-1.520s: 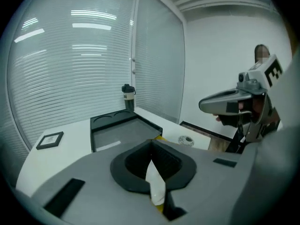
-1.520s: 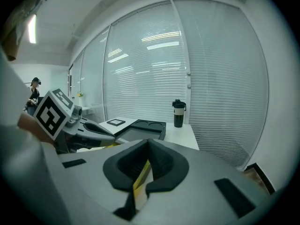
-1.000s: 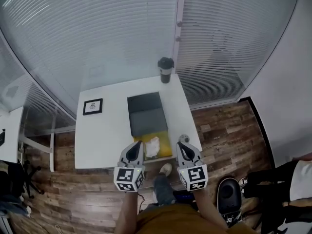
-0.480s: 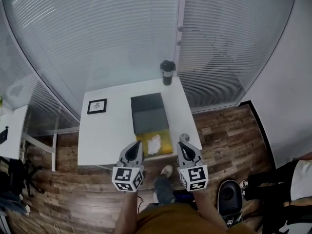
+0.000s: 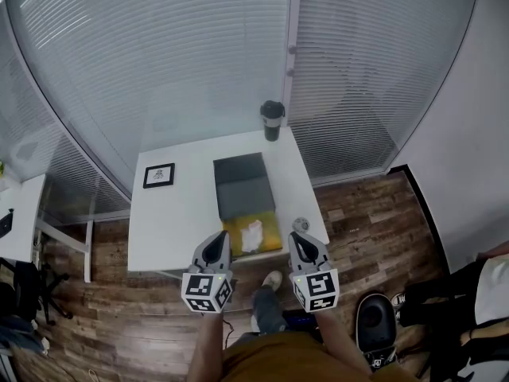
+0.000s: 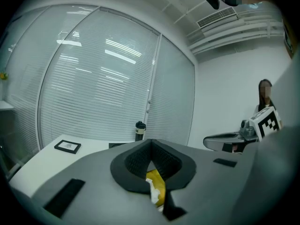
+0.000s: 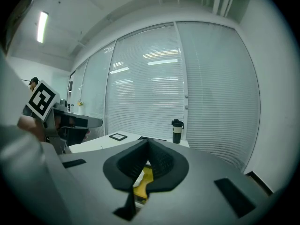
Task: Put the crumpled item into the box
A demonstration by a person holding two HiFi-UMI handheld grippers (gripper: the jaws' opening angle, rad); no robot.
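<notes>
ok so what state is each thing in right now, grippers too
left gripper: shut, nothing between its jaws
right gripper: shut, nothing between its jaws
box: on the table, looks open, nothing visible inside
yellow sheet: flat at the table's near edge
crumpled paper: lying on the yellow sheet, outside the box, untouched
cup: upright, lid on
picture frame: lying flat

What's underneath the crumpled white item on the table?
The crumpled white item lies on a yellow sheet at the table's near edge, just before the dark box. The part of the sheet beneath it is covered.
</notes>
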